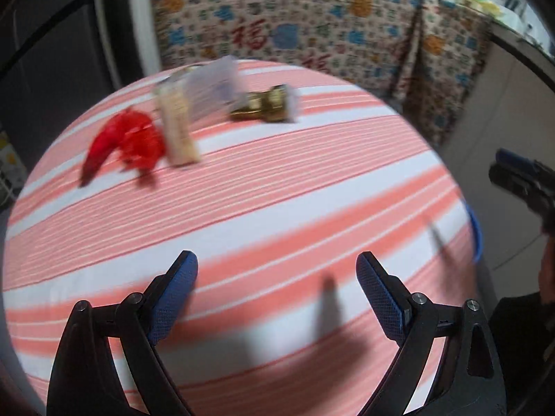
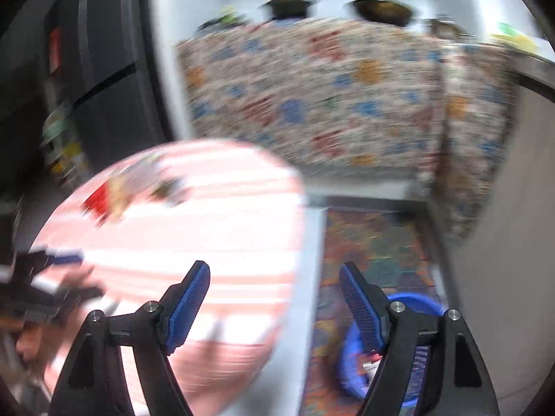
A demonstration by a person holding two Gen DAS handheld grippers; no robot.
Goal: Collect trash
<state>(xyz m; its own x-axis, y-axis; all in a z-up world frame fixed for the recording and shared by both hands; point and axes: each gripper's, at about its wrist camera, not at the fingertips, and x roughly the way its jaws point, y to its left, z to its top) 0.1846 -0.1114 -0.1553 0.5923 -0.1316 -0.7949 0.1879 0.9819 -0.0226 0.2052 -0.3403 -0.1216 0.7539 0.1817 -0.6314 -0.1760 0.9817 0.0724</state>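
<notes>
Pink-and-white stripes cover the round table [image 1: 277,208], with a patterned cloth [image 1: 312,27] hanging behind it, and everything is smeared with blur. Up near the table's far edge sits the trash: a crumpled red wrapper [image 1: 128,142] toward the far left, a pale upright packet [image 1: 177,124] touching it, a clear plastic bag [image 1: 215,86] leaning just behind, and a gold-coloured crumpled piece [image 1: 263,104] a little to the right, apart from the rest. All of it looks light, thin and crinkly, likely to slide on the cloth, so I'd pinch each at a bunched fold instead of a flat face; the packet seems stiffer and could be taken across its narrow sides.

Left claw [image 1: 277,287] hangs over the near part of the table, spread wide, nothing between its blue pads. Right claw [image 2: 274,298] is off the table's right edge, also open and empty, above a blue bin [image 2: 350,364] on the floor that seems to have wrappers inside.
</notes>
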